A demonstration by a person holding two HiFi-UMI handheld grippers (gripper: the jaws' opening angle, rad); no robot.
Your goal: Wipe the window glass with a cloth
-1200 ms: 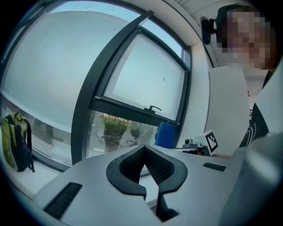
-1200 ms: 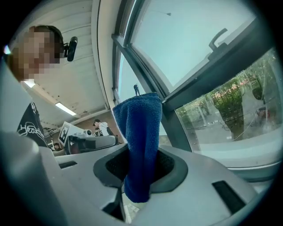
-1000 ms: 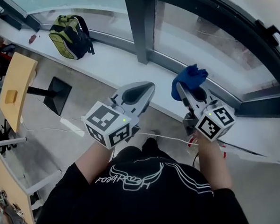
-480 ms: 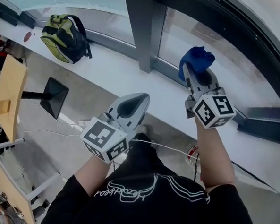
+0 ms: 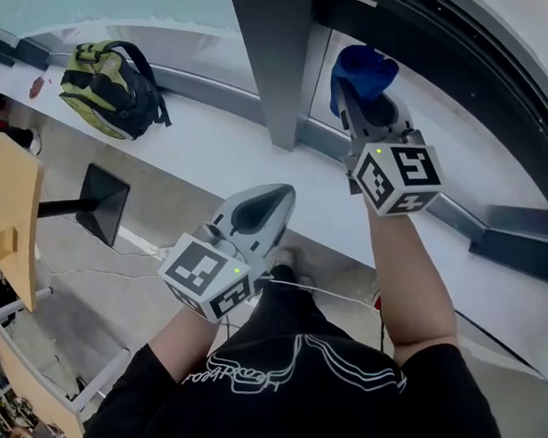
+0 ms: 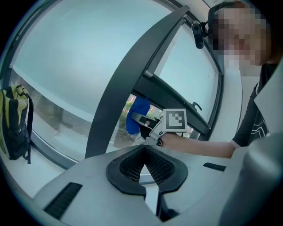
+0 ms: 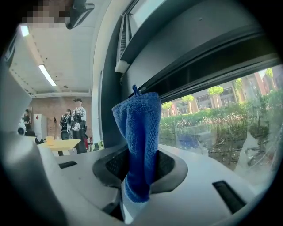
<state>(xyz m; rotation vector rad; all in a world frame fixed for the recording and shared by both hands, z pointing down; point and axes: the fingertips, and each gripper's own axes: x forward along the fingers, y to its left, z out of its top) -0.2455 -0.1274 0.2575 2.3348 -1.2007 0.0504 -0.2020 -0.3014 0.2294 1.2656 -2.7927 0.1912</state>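
Note:
A blue cloth (image 5: 361,71) sticks out of my right gripper (image 5: 357,95), which is shut on it and raised close to the window glass (image 5: 492,145), just right of the dark window post (image 5: 278,56). In the right gripper view the blue cloth (image 7: 138,141) stands folded between the jaws of the right gripper (image 7: 138,176), with the window glass (image 7: 221,128) close behind. The left gripper view catches the blue cloth (image 6: 136,115) beside the post. My left gripper (image 5: 255,210) hangs lower over the sill, jaws shut and holding nothing; in its own view the left gripper (image 6: 145,170) is closed.
A white sill (image 5: 214,148) runs under the windows. A green and black backpack (image 5: 108,77) lies on it at the left. A wooden table (image 5: 13,220) and a black stand base (image 5: 104,198) are on the floor at left. A cable (image 5: 325,294) trails below.
My right gripper has risen with the blue cloth from sill height up toward the glass beside the post. The left gripper has stayed nearly in place.

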